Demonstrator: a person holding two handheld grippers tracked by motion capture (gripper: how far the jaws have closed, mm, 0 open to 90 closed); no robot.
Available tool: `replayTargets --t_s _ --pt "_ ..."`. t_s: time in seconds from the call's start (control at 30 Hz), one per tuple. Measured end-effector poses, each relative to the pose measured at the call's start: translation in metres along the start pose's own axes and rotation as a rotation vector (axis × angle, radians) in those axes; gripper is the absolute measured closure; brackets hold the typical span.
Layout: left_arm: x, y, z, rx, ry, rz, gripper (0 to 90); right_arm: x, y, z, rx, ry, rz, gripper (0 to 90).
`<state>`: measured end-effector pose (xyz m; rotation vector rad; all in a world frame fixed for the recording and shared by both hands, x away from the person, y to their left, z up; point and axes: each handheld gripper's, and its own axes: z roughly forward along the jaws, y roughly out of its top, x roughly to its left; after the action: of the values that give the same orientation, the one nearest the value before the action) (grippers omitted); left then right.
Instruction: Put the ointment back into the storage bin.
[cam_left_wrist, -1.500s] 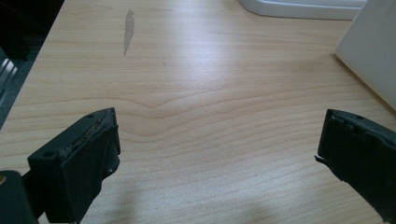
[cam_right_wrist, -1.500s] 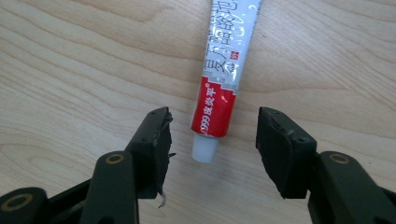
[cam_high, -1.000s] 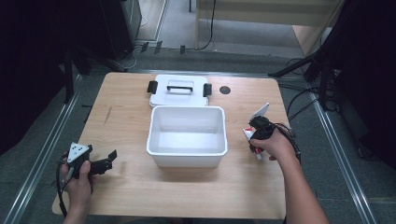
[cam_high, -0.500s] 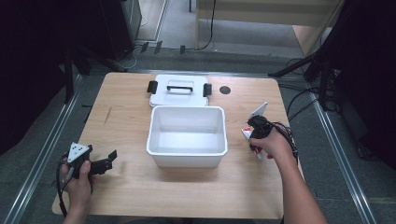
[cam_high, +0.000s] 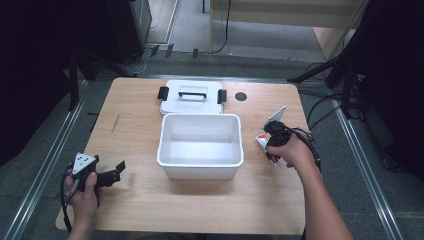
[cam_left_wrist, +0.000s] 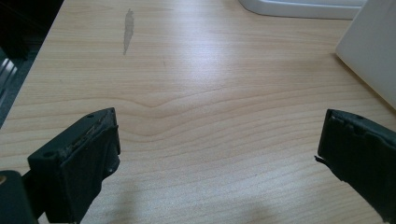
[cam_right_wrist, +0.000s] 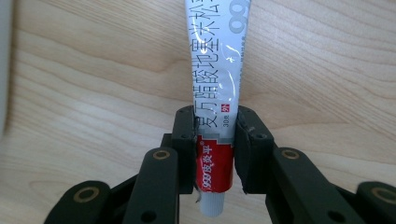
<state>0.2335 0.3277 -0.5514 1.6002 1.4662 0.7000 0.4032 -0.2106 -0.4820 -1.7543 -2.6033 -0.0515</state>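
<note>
The right gripper (cam_right_wrist: 215, 140) has just clamped the ointment tube (cam_right_wrist: 216, 84) over the table (cam_right_wrist: 93, 84).

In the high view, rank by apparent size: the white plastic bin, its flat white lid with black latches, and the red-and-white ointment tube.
1. White plastic bin, largest.
2. Flat white lid with black latches, lying behind the bin and partly hidden by it; farther from the camera, so it may look smaller than it is.
3. Red-and-white ointment tube, clearly smallest.

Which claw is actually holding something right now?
The right claw, clamped on a white tube; the left claw stands open over bare table.
</note>
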Motion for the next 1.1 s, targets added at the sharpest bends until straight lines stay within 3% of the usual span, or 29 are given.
replayTargets --t_s 0.33,1.1 --pt "0.000 0.000 0.000 0.000 0.003 0.002 0.0 0.011 0.002 -0.026 -0.007 0.031 0.010 72.6" --pt "-0.001 0.000 0.000 0.001 0.006 0.004 0.0 0.031 0.014 -0.081 -0.048 0.062 -0.028 72.6"
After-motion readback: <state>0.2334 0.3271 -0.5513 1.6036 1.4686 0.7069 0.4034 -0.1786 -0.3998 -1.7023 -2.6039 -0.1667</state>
